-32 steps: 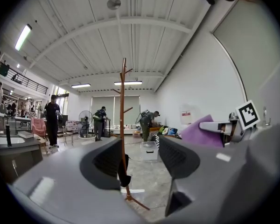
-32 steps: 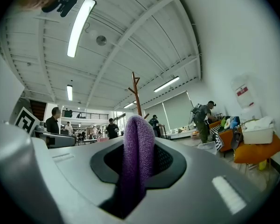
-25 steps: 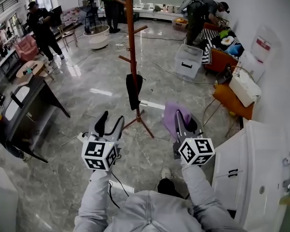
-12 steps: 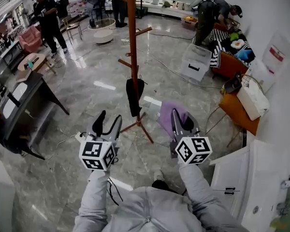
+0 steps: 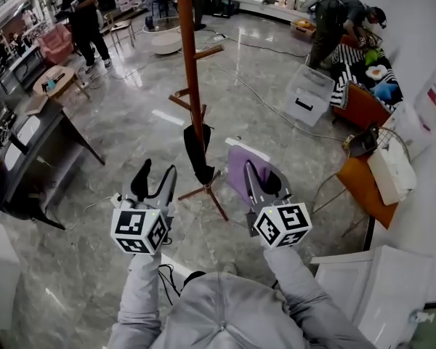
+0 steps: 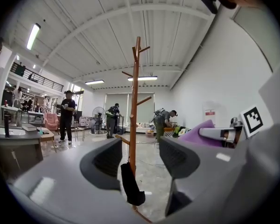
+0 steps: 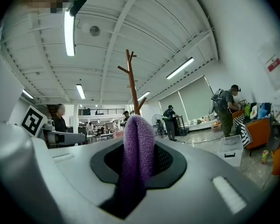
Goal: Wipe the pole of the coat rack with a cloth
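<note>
A tall brown wooden coat rack (image 5: pixel 191 86) stands on the marble floor ahead of me, its pole (image 6: pixel 134 106) rising between side pegs, and a black item (image 5: pixel 198 151) hangs low on it. My right gripper (image 5: pixel 253 171) is shut on a purple cloth (image 5: pixel 240 170), which stands up between its jaws (image 7: pixel 137 143); the rack top (image 7: pixel 131 80) shows behind it. My left gripper (image 5: pixel 154 180) is open and empty, left of the rack's foot, with the pole framed between its jaws. Neither gripper touches the pole.
A dark table (image 5: pixel 36 140) stands at the left. White cabinets (image 5: pixel 363 289) are at the lower right, an orange chair (image 5: pixel 367 187) and a white bin (image 5: pixel 307 93) further right. Several people (image 5: pixel 83 17) work at the back. Cables (image 5: pixel 269 100) cross the floor.
Both grippers and the view have drawn closer to the coat rack; its foot now lies between the grippers. The right gripper still holds the cloth.
</note>
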Motion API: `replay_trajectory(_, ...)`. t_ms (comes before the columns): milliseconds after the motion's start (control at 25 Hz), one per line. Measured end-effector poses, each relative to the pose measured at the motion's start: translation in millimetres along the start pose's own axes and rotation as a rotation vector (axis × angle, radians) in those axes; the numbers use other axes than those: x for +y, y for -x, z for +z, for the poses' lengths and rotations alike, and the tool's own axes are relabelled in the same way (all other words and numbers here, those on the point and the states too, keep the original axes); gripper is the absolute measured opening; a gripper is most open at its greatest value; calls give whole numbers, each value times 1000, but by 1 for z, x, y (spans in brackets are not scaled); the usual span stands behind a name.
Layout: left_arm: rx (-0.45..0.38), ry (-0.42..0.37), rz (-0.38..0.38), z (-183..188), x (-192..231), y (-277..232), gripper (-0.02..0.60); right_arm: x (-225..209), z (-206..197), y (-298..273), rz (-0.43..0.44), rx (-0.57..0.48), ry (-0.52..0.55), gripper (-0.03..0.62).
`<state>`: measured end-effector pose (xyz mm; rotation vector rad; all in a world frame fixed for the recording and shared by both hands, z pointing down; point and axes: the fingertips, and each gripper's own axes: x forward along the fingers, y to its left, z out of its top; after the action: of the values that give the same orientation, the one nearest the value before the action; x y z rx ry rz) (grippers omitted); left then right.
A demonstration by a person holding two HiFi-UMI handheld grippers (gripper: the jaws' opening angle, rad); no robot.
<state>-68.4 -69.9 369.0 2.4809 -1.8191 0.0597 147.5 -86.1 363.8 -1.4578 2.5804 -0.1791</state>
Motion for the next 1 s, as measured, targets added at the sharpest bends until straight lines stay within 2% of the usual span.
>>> replay_trajectory(280, 23, -22, 47, 2, 14, -20, 268, -12, 26, -42, 45, -72, -3, 70)
replay_trajectory(520, 14, -43, 37, 5, 43, -47, 267, -4, 81, -76, 34, -224, 74, 69)
replay_trajectory(760, -16, -78, -5, 25, 88, -89, 268, 18, 166, -113, -24, -456, 246, 69)
replay_trajectory(880, -25, -92, -19, 33, 110, -106, 267, 36, 201, -127, -78, -551, 398, 69)
replay_trajectory(1000, -35, -95, -29, 37, 130, -118, 268, 63, 220, -147, -117, -608, 570, 69)
